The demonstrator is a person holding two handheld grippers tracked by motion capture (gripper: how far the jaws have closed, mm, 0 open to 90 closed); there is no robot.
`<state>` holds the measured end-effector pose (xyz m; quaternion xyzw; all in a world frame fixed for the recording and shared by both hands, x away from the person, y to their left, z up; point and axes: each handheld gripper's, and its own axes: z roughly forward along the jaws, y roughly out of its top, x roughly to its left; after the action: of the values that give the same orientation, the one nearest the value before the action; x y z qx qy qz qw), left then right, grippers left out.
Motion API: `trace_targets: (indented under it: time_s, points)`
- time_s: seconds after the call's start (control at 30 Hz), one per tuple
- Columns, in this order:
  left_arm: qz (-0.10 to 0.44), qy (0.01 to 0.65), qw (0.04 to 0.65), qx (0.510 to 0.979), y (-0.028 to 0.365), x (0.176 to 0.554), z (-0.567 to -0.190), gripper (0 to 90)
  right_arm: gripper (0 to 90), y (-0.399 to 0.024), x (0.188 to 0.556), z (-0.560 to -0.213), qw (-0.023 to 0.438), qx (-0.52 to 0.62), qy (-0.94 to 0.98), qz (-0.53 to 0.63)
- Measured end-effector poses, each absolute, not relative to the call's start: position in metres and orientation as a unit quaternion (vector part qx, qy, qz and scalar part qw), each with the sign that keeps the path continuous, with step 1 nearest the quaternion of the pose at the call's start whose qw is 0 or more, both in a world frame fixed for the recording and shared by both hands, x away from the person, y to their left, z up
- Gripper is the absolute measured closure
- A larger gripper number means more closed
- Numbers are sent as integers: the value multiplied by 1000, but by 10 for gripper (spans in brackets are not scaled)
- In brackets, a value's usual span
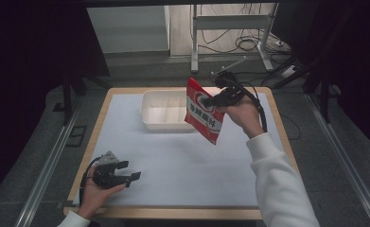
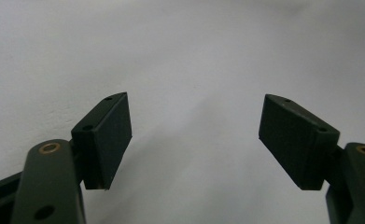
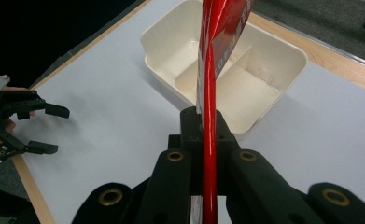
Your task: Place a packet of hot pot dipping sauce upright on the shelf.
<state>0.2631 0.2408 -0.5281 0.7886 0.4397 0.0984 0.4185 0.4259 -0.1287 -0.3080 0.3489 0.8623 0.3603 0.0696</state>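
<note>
Packet just right of tray; left claw near front-left.

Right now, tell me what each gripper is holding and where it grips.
The right gripper pinches the red packet at its upper right edge, above the tray. The left gripper is open, holding nothing.

Lab or recording studio: black curtains both sides, white-covered wooden table, grey carpet floor, loose cables and metal desk legs top centre.
</note>
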Motion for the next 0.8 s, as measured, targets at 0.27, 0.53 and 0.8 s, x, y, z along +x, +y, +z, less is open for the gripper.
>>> trace_targets:
  time_s: [0.27, 0.53, 0.8]
  points:
    - [97, 435, 415, 793, 240, 263, -529, 255, 879, -127, 433, -306, 74, 359, 858, 359]
    - [96, 434, 413, 795, 239, 263, -529, 254, 878, -123, 442, -305, 77, 368, 853, 363]
    - [96, 433, 412, 795, 239, 263, -529, 255, 878, -117, 452, -307, 79, 378, 845, 370]
